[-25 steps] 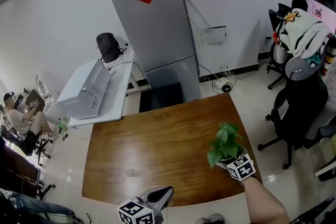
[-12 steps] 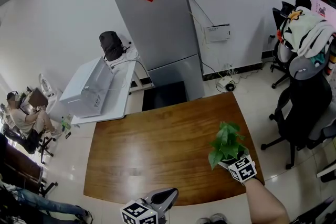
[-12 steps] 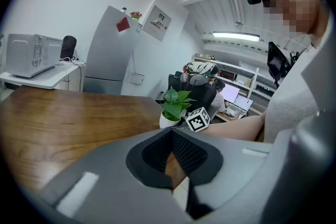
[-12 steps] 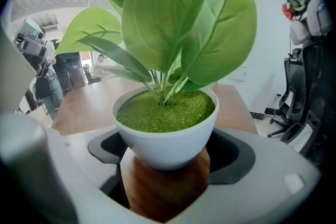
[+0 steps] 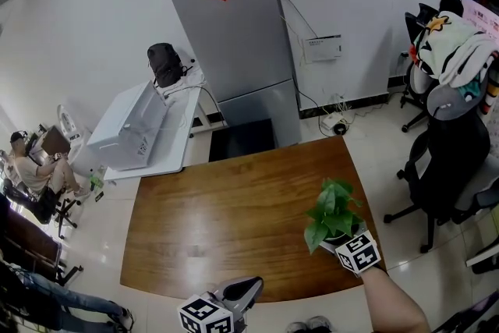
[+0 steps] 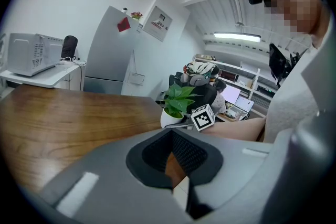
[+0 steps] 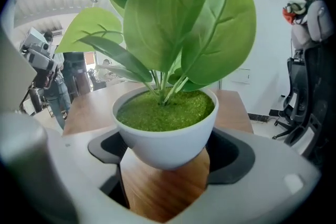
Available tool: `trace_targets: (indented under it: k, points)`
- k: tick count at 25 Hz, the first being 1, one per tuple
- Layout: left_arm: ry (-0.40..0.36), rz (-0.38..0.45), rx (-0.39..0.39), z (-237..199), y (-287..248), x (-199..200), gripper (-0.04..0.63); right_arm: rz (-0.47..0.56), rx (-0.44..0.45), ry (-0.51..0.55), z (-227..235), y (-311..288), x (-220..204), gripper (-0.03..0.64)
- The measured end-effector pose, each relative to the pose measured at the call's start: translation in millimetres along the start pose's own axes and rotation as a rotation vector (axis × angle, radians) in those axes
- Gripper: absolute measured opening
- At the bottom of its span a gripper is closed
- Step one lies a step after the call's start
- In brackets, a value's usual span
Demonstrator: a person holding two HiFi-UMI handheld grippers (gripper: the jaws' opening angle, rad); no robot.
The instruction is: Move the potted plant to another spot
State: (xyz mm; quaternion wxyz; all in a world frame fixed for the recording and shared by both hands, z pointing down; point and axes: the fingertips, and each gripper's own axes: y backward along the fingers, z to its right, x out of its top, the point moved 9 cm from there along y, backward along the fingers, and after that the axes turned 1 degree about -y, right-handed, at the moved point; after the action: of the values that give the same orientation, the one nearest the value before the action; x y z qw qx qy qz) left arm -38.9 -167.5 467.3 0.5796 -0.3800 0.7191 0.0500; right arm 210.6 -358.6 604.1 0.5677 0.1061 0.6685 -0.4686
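Observation:
The potted plant (image 5: pixel 331 210), green leaves in a white bowl-shaped pot (image 7: pixel 168 134), is at the right end of the wooden table (image 5: pixel 218 207). My right gripper (image 5: pixel 337 239) is shut on the pot, one jaw on each side. In the right gripper view the pot hangs a little above the wood. The plant (image 6: pixel 176 107) and the right gripper's marker cube (image 6: pixel 202 117) also show in the left gripper view. My left gripper (image 5: pixel 248 286) stays at the table's front edge, jaws together with nothing between them, pointing across the table top (image 6: pixel 63 113).
Behind the table stands a grey fridge (image 5: pixel 234 43). A white side table (image 5: pixel 168 156) at the back left carries a microwave (image 5: pixel 129 129) and a black bag (image 5: pixel 162 66). A black office chair (image 5: pixel 448 160) stands right of the table. A seated person (image 5: pixel 35 168) is far left.
The right gripper has lifted the potted plant slightly off the table. The left gripper has stayed where it was.

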Motion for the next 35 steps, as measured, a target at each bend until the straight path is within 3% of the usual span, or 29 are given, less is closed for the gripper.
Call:
trace_targets:
  k: [11,22,28,35]
  points:
    - [0.029,0.070,0.080,16,1,-5,-0.003,-0.013,0.126,0.100,-14,-5,17,0.449]
    - [0.080,0.130,0.154,-21,39,-19,-0.003,-0.021,0.228,0.211,-68,-52,60,0.449]
    - [0.092,0.149,0.195,-64,99,-19,-0.003,-0.021,0.299,0.239,-138,-104,95,0.449]
    - [0.138,0.174,0.327,-127,213,-42,-0.004,-0.024,0.460,0.289,-273,-189,130,0.449]
